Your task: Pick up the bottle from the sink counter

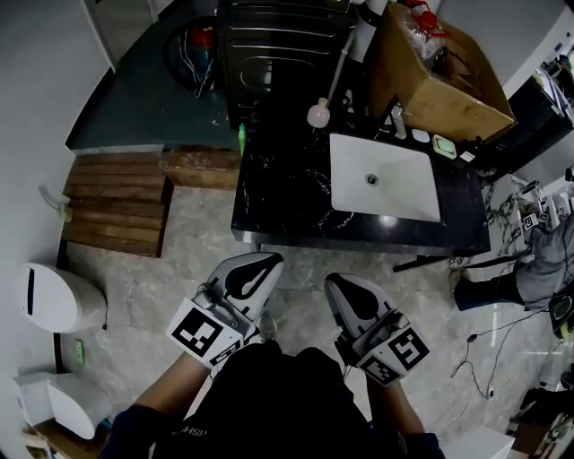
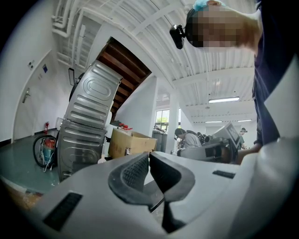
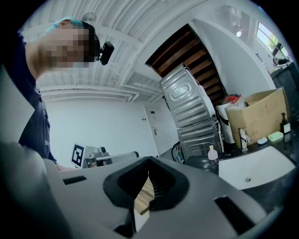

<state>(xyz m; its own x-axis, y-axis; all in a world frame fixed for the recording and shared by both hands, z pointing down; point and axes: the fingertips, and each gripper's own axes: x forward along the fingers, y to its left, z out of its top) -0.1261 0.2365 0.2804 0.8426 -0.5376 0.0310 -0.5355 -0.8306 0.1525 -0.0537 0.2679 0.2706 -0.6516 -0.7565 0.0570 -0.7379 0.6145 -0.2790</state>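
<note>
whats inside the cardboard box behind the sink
Crumpled plastic wrap with something red in it sticks out of the top of the cardboard box. Whatever lies deeper is covered by the box walls.

The head view is dim and evenly lit from above, its corners darkened and its straight lines bowed by the wide lens. The white rectangular basin (image 1: 386, 179) is the brightest patch, nearly blown out. The glossy black marble counter (image 1: 278, 193) carries small glints near its front edge, and the pale round-bodied bottle (image 1: 317, 114) by its back edge glows softly. Both gripper views are round fisheye pictures ringed in black. A ceiling strip light (image 2: 223, 100) and a bright window (image 3: 270, 35) flare white.
</note>
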